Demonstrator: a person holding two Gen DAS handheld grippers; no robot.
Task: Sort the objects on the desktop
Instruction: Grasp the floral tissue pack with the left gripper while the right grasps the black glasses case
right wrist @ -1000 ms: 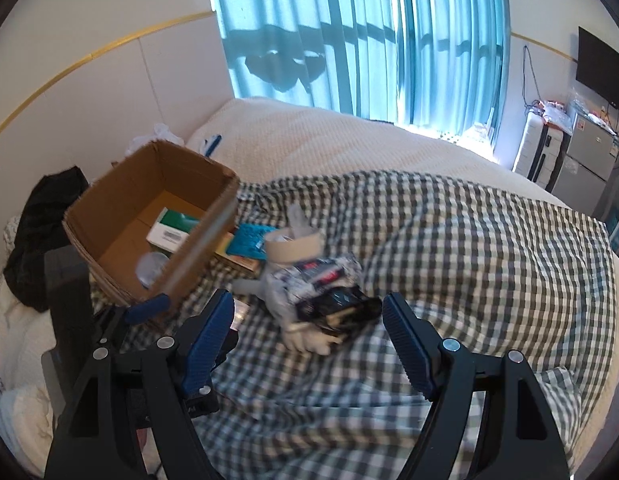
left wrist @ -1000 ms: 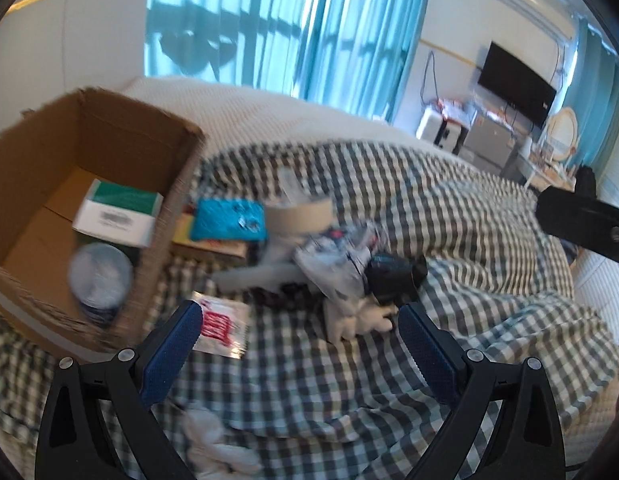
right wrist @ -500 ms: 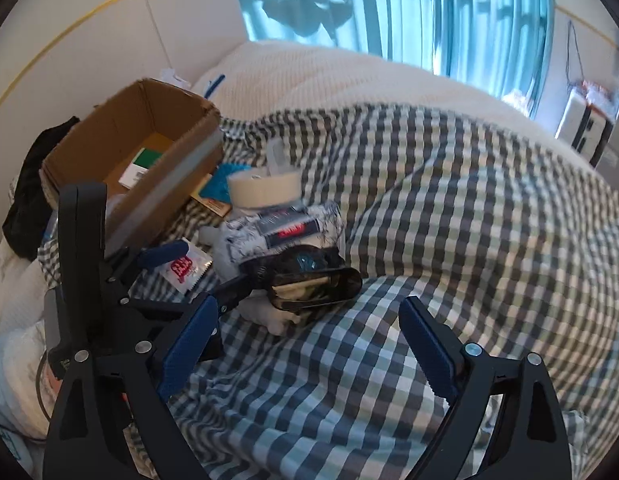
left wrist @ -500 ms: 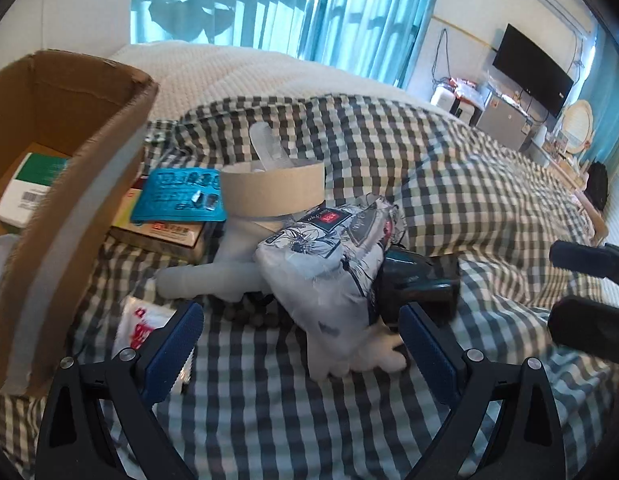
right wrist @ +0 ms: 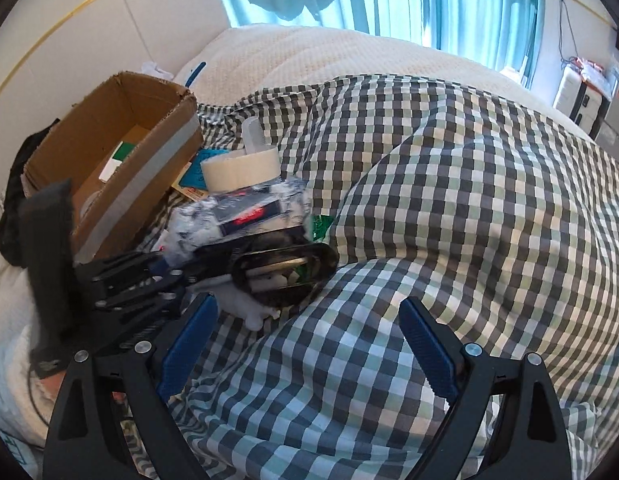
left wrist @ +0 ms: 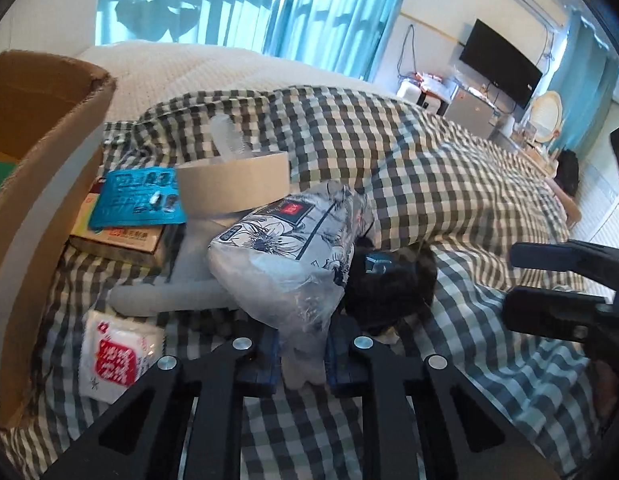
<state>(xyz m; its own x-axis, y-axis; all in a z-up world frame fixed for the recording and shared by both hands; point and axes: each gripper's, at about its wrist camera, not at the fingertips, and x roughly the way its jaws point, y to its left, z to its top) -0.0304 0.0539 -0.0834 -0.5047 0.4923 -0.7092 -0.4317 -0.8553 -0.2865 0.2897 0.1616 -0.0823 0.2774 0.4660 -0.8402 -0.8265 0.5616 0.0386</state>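
Sorting has barely begun: the box at left holds a few items, the pile remains mid-frame. Left gripper is closing on the pack; right gripper gapes empty.

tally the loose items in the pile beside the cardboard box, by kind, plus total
Paper tape roll: 1
Comb: 1
Teal packet: 1
Flat carton under it: 1
Floral tissue pack: 1
Red-and-white sachet: 1
Grey plush toy: 1
Black glossy case: 1
Total: 8
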